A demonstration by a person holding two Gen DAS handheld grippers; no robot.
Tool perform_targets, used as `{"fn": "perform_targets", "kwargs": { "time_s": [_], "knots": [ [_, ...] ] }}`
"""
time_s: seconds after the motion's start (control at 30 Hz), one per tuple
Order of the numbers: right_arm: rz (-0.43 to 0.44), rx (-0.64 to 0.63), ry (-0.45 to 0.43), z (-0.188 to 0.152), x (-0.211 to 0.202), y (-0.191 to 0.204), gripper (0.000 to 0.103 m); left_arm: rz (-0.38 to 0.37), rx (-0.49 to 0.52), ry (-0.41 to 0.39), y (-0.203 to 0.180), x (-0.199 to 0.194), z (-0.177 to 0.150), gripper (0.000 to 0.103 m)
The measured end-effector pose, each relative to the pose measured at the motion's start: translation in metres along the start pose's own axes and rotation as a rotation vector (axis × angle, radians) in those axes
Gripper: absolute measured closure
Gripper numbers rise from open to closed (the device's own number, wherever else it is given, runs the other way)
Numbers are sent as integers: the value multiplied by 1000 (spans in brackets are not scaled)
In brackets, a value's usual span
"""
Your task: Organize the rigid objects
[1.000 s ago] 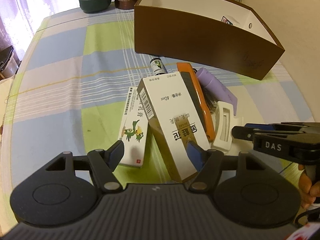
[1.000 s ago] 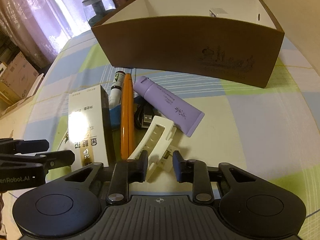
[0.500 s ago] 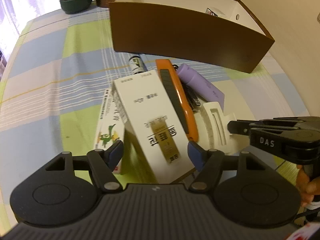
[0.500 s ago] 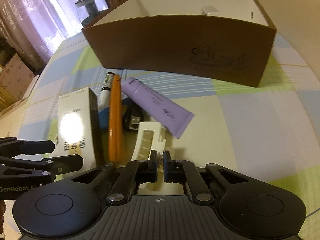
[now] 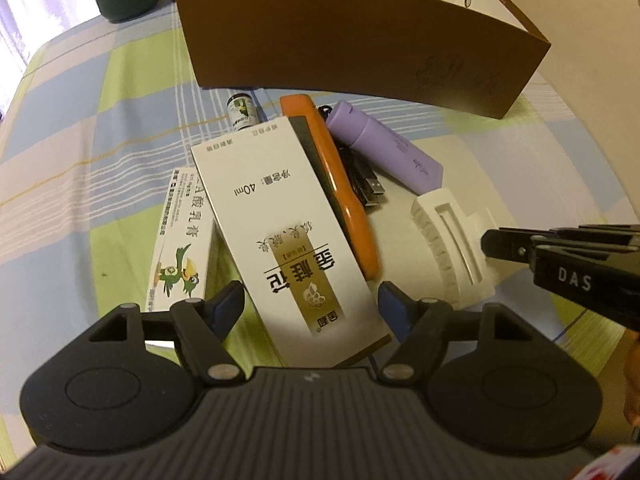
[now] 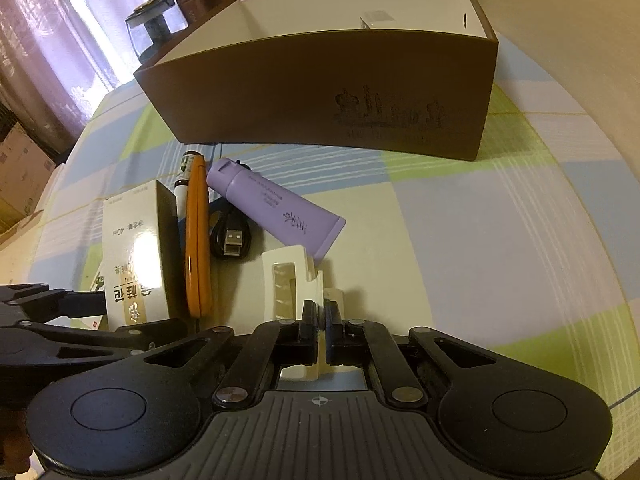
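Clearing has barely begun, I judge: my right gripper (image 6: 319,316) is clamped on the white hair clip (image 6: 290,276) at lower centre, while my left gripper (image 5: 312,300) has just been widening around the white carton (image 5: 280,232), not yet pressing it. Purple tube (image 6: 276,204), orange case (image 6: 197,240) and cable (image 6: 232,238) lie mid-frame. Up top, the brown box (image 6: 320,92) shows one small white item (image 6: 376,18).
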State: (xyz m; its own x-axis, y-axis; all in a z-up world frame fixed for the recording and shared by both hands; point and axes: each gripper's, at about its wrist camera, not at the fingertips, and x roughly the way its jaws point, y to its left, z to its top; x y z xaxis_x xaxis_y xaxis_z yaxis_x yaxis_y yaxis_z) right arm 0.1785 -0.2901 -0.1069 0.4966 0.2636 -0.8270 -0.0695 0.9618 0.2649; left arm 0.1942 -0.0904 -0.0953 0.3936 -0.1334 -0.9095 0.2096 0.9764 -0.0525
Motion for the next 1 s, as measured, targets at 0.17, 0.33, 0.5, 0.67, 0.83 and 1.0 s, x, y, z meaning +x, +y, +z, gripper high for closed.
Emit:
{"fn": "perform_targets", "kwargs": {
  "time_s": [0.17,0.33,0.5,0.67,0.83,1.0],
  "knots": [
    [12,7,12,-2,-2,-1,103,-3,-2,0,4,-2,-2,37],
    [37,31,24,-4,-5,-4,102,-5,12,18,9,-9,-9,39],
    [44,13,36,-6,-7,0,100,-50,27,50,17,-17,-21,42],
    [53,-9,35,-6,-6,7,76,-32,-4,30,17,-15,-14,36],
    [49,-30,15,-6,-6,12,51,13,9,-2,8,-9,-2,37],
    [37,-33,12,-7,-1,16,49,28,37,-17,6,-7,2,47]
  ]
}}
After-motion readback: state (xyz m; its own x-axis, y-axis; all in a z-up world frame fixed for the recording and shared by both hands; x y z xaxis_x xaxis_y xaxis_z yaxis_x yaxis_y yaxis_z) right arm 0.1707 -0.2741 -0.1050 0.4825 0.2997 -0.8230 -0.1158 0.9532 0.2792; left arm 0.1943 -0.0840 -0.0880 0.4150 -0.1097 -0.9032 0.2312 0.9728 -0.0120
